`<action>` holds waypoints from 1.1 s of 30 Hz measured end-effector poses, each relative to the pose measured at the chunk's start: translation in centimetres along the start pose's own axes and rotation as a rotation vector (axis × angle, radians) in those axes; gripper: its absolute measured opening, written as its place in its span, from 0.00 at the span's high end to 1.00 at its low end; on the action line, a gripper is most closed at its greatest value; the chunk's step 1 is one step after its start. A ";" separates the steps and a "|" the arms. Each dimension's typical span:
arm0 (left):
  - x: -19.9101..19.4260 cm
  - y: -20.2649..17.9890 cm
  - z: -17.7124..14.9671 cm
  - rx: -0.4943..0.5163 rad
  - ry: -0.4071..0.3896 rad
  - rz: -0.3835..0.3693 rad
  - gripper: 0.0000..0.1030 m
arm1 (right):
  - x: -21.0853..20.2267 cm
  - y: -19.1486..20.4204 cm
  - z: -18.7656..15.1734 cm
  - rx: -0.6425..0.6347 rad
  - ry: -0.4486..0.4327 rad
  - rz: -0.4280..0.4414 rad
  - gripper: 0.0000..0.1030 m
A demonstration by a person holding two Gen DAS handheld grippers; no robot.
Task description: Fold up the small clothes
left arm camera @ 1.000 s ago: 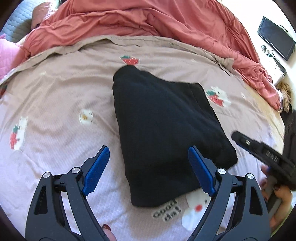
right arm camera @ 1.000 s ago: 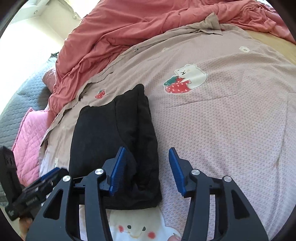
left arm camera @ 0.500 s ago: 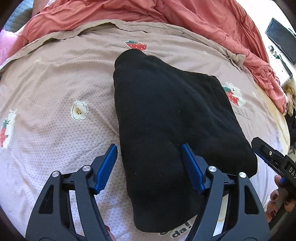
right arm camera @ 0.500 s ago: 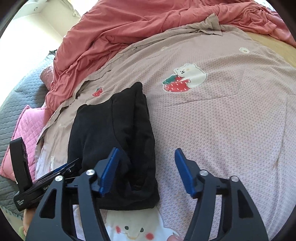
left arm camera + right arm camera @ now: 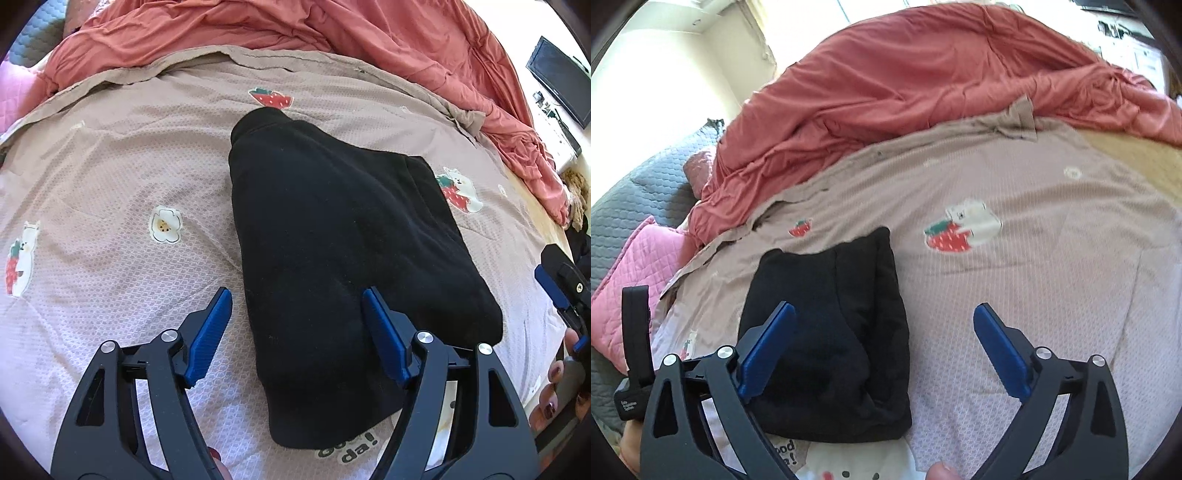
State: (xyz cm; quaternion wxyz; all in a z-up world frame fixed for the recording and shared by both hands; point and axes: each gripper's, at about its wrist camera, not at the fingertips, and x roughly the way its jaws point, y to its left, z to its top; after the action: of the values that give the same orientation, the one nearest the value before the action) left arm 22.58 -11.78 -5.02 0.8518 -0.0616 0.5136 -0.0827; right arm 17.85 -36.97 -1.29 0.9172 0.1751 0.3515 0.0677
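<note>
A folded black garment (image 5: 332, 236) lies flat on the pinkish-brown bedsheet (image 5: 110, 177) with strawberry and bear prints. It also shows in the right wrist view (image 5: 831, 332). My left gripper (image 5: 297, 332) is open and empty, hovering over the garment's near left edge. My right gripper (image 5: 884, 350) is open and empty, above the garment's near right edge; its left finger (image 5: 768, 347) is over the cloth and its right finger (image 5: 1001, 350) over bare sheet. The right gripper shows at the right edge of the left wrist view (image 5: 565, 291).
A crumpled red duvet (image 5: 295, 26) is heaped along the far side of the bed. A pink quilted pillow (image 5: 631, 273) and grey quilted cover (image 5: 631, 192) lie at the left. A monitor (image 5: 561, 77) stands on furniture at the far right.
Both grippers have opened wider. The left gripper moved forward over the garment's near end. The right gripper lifted and tilted, so the garment sits lower in its view.
</note>
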 end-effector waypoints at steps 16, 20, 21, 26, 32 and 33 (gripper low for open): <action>-7.3 0.9 -0.8 -0.022 -0.124 0.080 0.09 | -5.6 3.4 -0.6 -0.139 -0.226 -0.029 0.04; -10.0 0.9 -1.4 -0.004 -0.177 0.088 0.09 | -7.1 4.8 -1.1 -0.188 -0.265 -0.053 0.04; -10.7 0.8 -1.6 0.003 -0.191 0.093 0.09 | -7.5 5.3 -1.2 -0.200 -0.275 -0.055 0.04; -13.3 0.8 -2.4 0.022 -0.240 0.100 0.09 | -9.6 6.5 -1.7 -0.220 -0.301 -0.050 0.04; -15.1 1.4 -3.8 0.010 -0.263 0.090 0.09 | -11.3 7.0 -2.7 -0.234 -0.264 -0.060 0.04; -15.3 1.5 -4.1 0.010 -0.265 0.088 0.09 | -11.6 7.1 -2.9 -0.229 -0.254 -0.061 0.04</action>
State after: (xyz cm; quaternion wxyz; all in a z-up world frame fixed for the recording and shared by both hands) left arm 12.02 -7.27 6.04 0.9153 -0.0453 0.3984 -0.0390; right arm 7.28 -32.46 6.51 0.9698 0.0659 0.2279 0.0567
